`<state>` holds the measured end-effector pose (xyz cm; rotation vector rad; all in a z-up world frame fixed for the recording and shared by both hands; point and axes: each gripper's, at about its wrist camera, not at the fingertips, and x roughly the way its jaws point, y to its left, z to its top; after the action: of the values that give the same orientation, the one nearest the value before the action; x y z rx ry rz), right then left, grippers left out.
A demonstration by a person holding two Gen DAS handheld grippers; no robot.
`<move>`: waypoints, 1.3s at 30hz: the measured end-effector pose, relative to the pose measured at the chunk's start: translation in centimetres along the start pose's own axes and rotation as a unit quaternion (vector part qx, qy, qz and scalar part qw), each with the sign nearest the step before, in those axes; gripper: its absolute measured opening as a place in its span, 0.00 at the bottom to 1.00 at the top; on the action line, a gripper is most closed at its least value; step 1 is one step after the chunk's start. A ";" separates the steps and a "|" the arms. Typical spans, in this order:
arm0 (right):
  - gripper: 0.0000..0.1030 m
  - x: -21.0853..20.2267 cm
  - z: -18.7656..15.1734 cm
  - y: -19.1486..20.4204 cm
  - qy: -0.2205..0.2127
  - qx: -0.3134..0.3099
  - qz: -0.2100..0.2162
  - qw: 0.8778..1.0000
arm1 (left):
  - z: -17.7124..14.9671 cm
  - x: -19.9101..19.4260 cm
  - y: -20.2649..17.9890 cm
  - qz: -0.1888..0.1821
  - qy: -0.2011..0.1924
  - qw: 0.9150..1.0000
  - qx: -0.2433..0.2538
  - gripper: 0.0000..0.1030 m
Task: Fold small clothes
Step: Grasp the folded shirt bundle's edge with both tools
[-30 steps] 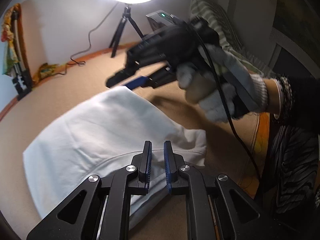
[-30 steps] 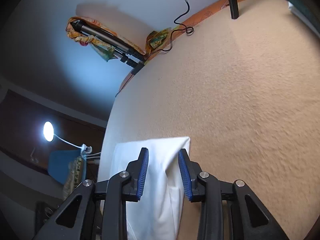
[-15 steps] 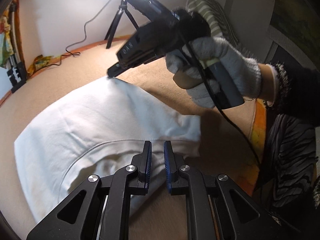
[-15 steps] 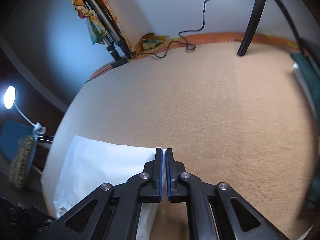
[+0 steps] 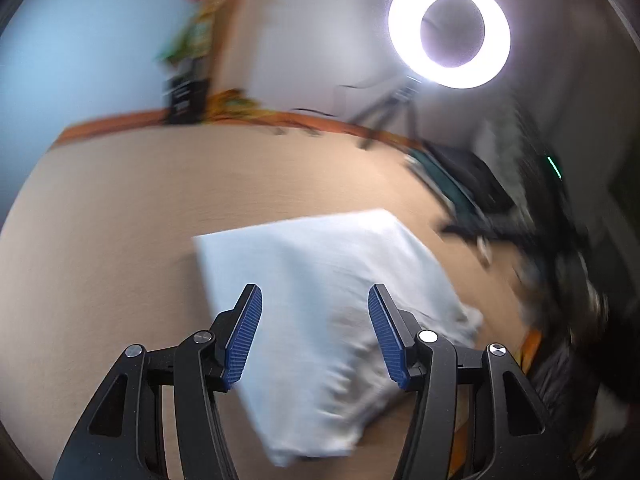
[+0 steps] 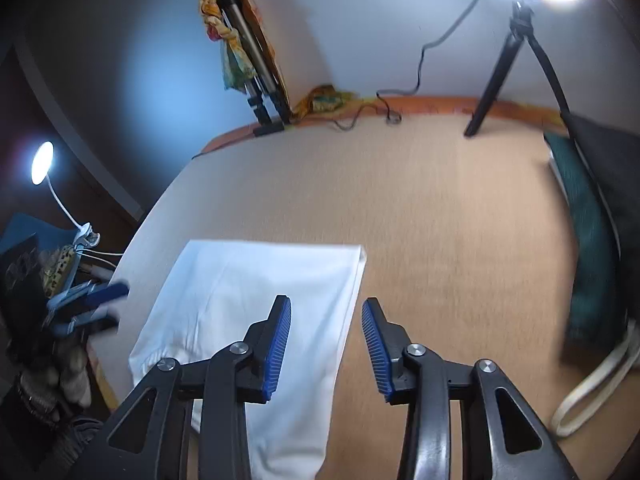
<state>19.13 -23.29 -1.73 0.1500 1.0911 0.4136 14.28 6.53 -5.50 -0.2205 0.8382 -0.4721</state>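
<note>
While both views were partly smeared by motion blur, a folded white garment (image 5: 332, 300) lay flat on a tan, carpet-like surface (image 5: 120, 220). Above it, the left gripper (image 5: 315, 330) hovered with its blue-padded jaws spread wide and nothing between them. From the right wrist view, the right gripper (image 6: 326, 346) was also spread wide and empty, poised over the garment's (image 6: 256, 292) right edge. A glowing ring light (image 5: 450, 30) stood on a tripod (image 6: 500, 68) at the far wall.
</note>
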 end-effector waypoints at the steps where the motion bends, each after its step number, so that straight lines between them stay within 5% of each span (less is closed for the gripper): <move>1: 0.43 0.0 -0.6 -0.2 0.008 0.013 0.005 1.000 | 0.4 0.4 1.0 -0.003 0.002 1.000 -0.017 0.53; 5: 0.45 0.2 -3.3 -1.3 0.040 0.065 0.034 0.997 | 1.0 1.9 4.9 -0.027 0.023 0.994 -0.103 0.53; 15: 0.48 -0.4 -6.9 -3.5 0.069 0.142 0.094 0.983 | 1.1 4.8 9.5 -0.052 0.044 0.978 -0.197 0.53; 27: 0.47 0.1 -8.8 -2.1 0.090 0.149 0.173 0.969 | 2.4 7.8 10.4 -0.089 0.038 0.970 -0.222 0.53; 31: 0.47 0.9 -8.4 -1.7 0.088 0.156 0.194 0.965 | 2.7 8.5 9.5 -0.087 0.034 0.974 -0.204 0.53; 34: 0.47 1.3 -8.2 -1.6 0.089 0.164 0.205 0.961 | 3.1 8.8 8.6 -0.072 0.036 0.980 -0.183 0.49; 38: 0.44 1.1 -8.2 -0.8 0.086 0.145 0.189 0.967 | 3.1 9.4 7.7 -0.038 0.047 0.986 -0.154 0.18; 39: 0.42 1.1 -8.1 -0.4 0.085 0.141 0.182 0.969 | 3.0 9.4 7.5 -0.033 0.048 0.987 -0.148 0.17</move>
<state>12.52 -23.86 -6.47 0.5822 1.2917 0.6068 24.35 8.55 -12.52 -0.5038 0.9980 -0.4211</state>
